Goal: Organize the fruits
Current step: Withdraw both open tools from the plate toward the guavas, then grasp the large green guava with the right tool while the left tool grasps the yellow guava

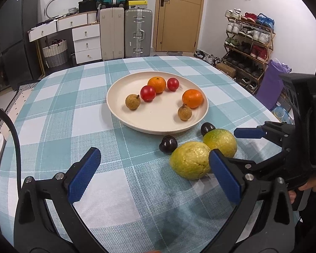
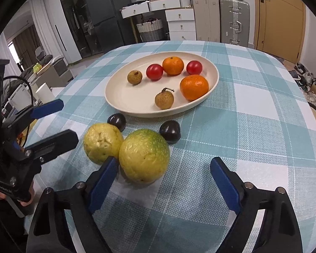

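A cream plate point(image 1: 158, 118) point(image 2: 132, 97) holds two oranges, two red tomatoes and two brown longans. In front of it on the checked cloth lie two dark plums point(image 2: 170, 133) point(image 2: 117, 121) and two big yellow-green fruits, side by side. My right gripper point(image 2: 164, 181) is open around the greener fruit point(image 2: 144, 156) point(image 1: 220, 141). Its left finger point(image 2: 104, 181) is wedged between the two fruits, and the right finger stands well apart. The yellower fruit point(image 2: 102, 142) point(image 1: 189, 160) lies just left of it. My left gripper point(image 1: 155, 175) point(image 2: 70, 120) is open over bare cloth, with nothing between its fingers.
The table point(image 1: 63, 109) is rounded and its edge drops off on all sides. Beyond it stand suitcases point(image 1: 138, 33), white drawers point(image 1: 86, 42), a shoe rack point(image 1: 248, 42) and a door. A hand grips each gripper's handle at the frame edges.
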Available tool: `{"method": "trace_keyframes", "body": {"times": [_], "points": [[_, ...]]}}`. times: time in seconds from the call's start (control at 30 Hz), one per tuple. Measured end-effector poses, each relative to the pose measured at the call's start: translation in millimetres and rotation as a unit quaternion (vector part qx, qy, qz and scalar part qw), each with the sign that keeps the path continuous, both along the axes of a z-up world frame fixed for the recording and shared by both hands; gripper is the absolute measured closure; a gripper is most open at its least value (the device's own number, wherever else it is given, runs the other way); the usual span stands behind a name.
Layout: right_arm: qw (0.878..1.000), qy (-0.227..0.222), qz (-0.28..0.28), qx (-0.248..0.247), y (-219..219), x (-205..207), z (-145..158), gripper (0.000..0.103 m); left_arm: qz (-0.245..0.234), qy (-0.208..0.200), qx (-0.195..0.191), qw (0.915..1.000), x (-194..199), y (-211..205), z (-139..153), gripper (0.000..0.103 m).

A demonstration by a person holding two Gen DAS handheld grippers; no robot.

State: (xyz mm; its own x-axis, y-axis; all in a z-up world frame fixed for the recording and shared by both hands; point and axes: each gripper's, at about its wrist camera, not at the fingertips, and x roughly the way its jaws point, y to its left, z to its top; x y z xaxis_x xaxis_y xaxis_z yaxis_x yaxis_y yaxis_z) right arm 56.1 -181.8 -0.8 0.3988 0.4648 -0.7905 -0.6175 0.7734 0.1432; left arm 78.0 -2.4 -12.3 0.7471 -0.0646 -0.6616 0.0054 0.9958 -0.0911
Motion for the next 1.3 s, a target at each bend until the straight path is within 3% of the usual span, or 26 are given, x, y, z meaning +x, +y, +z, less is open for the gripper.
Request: {"method": "trace_keyframes", "body": {"times": [0.23,0.43,1.17,1.3], "points": [[1.000,-0.004,0.020,-0.001,7.9,-6.9,-0.4,0.042,0.001,0.003,-0.001,1.0000,0.8,2.2,-1.4,0.001],[1.000,-0.003,0.028,0.007,9.3,-8.8,0.4,0.053,-0.001,0.006,0.000,1.0000,2.6,3.0,-3.8,0.001],[0.999,-0.030,0.015,0.025,-11.9,-6.7,21.1,0.055,-0.031,0.037,-0.022,0.9986,15.9,-14.8,-19.2,0.001],[0.999,-0.034,0.003,0.029,-18.4,-2.1,25.5,0.055,-0.042,0.044,-0.018,0.9980,19.7,-22.9,-22.5,0.013]]}}
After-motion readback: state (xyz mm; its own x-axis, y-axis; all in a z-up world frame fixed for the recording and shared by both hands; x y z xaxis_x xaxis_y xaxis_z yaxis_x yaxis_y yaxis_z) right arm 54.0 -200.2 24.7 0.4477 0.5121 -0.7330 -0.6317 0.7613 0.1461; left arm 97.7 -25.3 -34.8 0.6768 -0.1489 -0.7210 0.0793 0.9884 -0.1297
